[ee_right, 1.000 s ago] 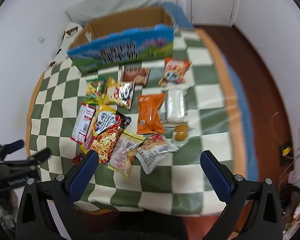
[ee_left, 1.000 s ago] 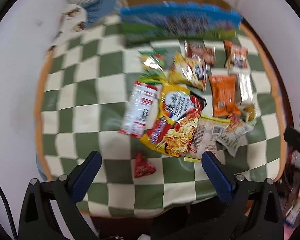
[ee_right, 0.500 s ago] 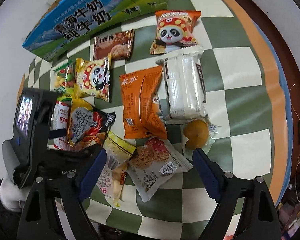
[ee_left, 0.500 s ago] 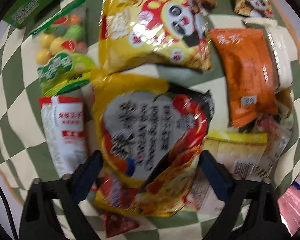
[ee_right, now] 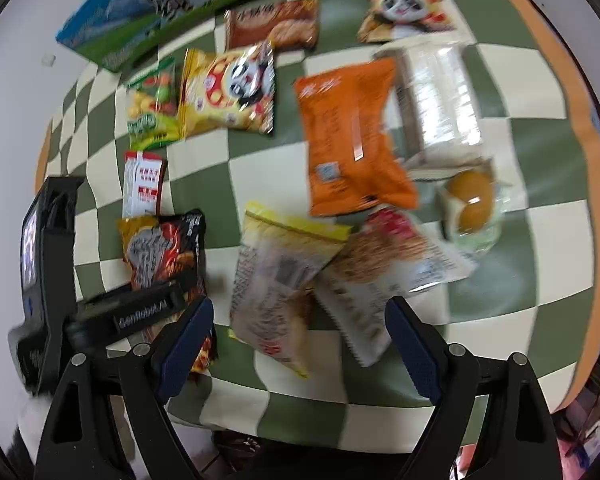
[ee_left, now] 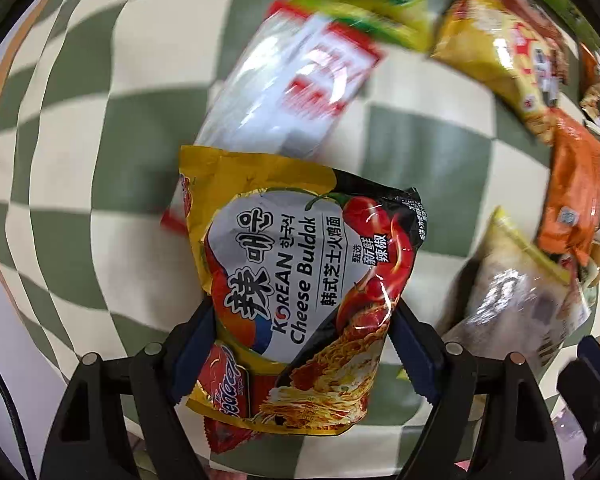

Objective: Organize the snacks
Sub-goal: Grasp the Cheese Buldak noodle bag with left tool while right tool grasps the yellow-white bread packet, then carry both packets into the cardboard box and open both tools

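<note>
Presently the noodle packet (ee_left: 300, 280) is bracketed by the closing left tongs (ee_left: 300, 348), pads at its side edges; firm contact cannot be told. Judged: selected first because it lies topmost on the checked cloth (ee_left: 80, 140). Right tongs (ee_right: 300, 336) are held open, empty, above the pale snack bag (ee_right: 276, 280).

Green-and-cream checked cloth (ee_right: 260, 168), orange packet (ee_right: 348, 136) (plain), yellow-black noodle packet (ee_left: 304, 280)

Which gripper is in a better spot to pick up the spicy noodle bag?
Left. The left gripper is closing, its fingers either side of the noodle bag. The right gripper hangs open over the pale snack bag instead, beside the noodles.
</note>
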Motion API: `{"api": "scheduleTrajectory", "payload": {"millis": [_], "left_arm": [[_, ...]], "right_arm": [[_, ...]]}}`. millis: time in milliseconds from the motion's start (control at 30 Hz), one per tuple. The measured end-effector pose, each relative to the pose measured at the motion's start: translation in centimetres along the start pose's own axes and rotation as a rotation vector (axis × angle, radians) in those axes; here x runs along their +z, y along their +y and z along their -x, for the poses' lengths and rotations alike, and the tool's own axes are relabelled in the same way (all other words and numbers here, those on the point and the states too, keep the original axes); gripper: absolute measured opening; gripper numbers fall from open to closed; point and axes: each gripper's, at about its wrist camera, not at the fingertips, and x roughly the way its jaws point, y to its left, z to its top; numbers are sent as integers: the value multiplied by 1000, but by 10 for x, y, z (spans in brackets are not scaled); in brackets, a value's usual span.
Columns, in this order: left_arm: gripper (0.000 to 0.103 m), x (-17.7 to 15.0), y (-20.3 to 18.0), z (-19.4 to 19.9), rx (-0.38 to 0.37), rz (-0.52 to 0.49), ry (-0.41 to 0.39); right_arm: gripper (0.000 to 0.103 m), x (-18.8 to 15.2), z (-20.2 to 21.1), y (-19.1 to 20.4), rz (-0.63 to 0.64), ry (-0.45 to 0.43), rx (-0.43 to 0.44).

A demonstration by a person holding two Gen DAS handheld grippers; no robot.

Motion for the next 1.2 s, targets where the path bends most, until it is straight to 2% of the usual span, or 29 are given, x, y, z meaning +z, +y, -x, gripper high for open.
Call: {"api": "scheduleTrajectory", "payload": {"millis": [100, 233, 333, 367, 500, 600, 633, 700, 767, 933, 1100, 1133, 1167, 1200], "left_arm": [[82, -2, 18, -5, -24, 16, 2], [83, 7, 37, -11, -55, 17, 4], [84, 1, 34, -40, -58, 15, 0], [84, 2, 36, -44, -61, 15, 2], [84, 6, 47, -57, -88, 1, 2], [85, 6, 50, -50, -101, -5, 9], [86, 6, 50, -49, -105, -9, 14], [88, 8, 52, -54, -118, -16, 40], [88, 7, 57, -61, -121, -31, 45], [86, -2, 65, -60, -123, -25, 14], [85, -11, 72, -60, -108, -18, -33], [85, -13, 73, -60, -105, -21, -37], [85, -14, 74, -61, -103, -26, -39], [85, -15, 75, -61, -104, -31, -41]], "right_arm": [[89, 1, -17, 12, -26, 13, -20], [81, 10, -49, 23, -77, 63, -18], [61, 14, -75, 33, -58, 110, -60], [60, 16, -81, 36, -37, 120, -73], [58, 21, -88, 50, 168, 167, -113], [58, 17, -88, 67, 420, 201, -186], [59, 15, -89, 70, 482, 211, -208], [69, 12, -84, 72, 547, 201, -248], [80, 11, -74, 73, 548, 155, -272], [80, 1, -45, 62, 402, 75, -242], [79, -10, -56, 61, 295, 59, -275], [69, -13, -66, 67, 289, 60, -281], [53, -14, -70, 65, 284, 60, -291], [53, -16, -74, 63, 276, 54, -299]]}}
